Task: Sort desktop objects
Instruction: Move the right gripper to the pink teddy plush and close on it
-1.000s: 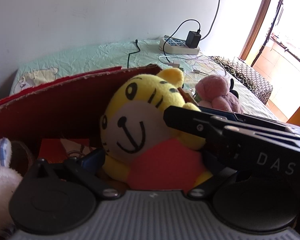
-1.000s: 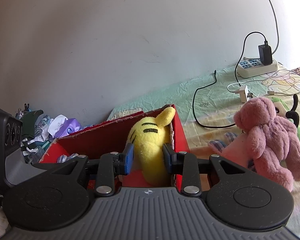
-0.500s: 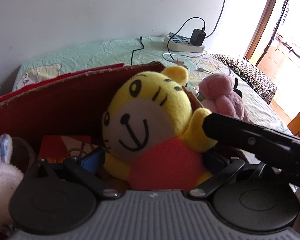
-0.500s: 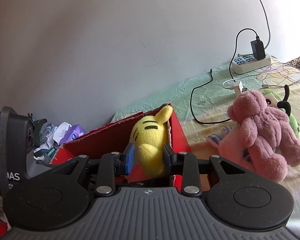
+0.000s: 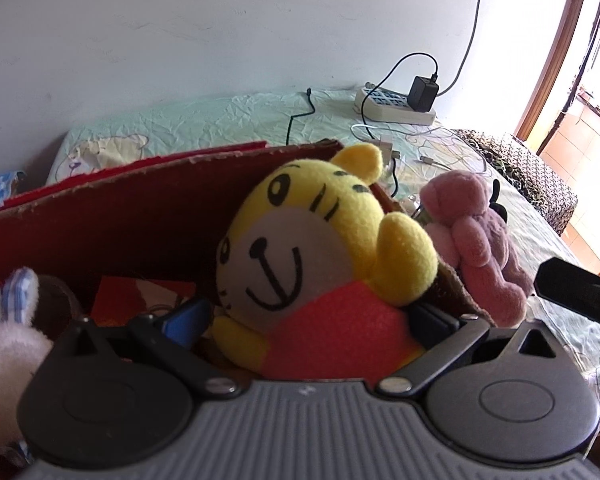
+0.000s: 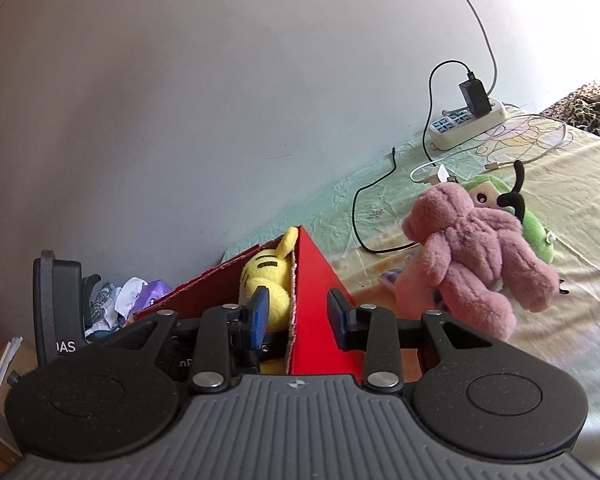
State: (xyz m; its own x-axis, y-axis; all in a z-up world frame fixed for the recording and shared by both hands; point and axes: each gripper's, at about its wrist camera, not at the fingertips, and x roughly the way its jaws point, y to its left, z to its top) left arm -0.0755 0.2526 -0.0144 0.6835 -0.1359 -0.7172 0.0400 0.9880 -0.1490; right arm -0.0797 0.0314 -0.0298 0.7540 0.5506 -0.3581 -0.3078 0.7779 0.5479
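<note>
A yellow tiger plush with an orange shirt sits inside the red cardboard box, leaning on its right end. My left gripper is open around the plush's lower body, blue pads on either side, not squeezing. In the right wrist view the tiger plush shows from behind inside the box. My right gripper is open and empty, straddling the box's end wall. A pink plush lies on the bed right of the box, and also shows in the left wrist view.
A white rabbit plush lies in the box's left end. A green plush lies behind the pink one. A power strip with charger and cables sits by the wall. Clutter is piled left of the box.
My right gripper has let go of the tiger plush, opened and pulled back to the right, out of the box. The plush has settled in the box between my left fingers.
</note>
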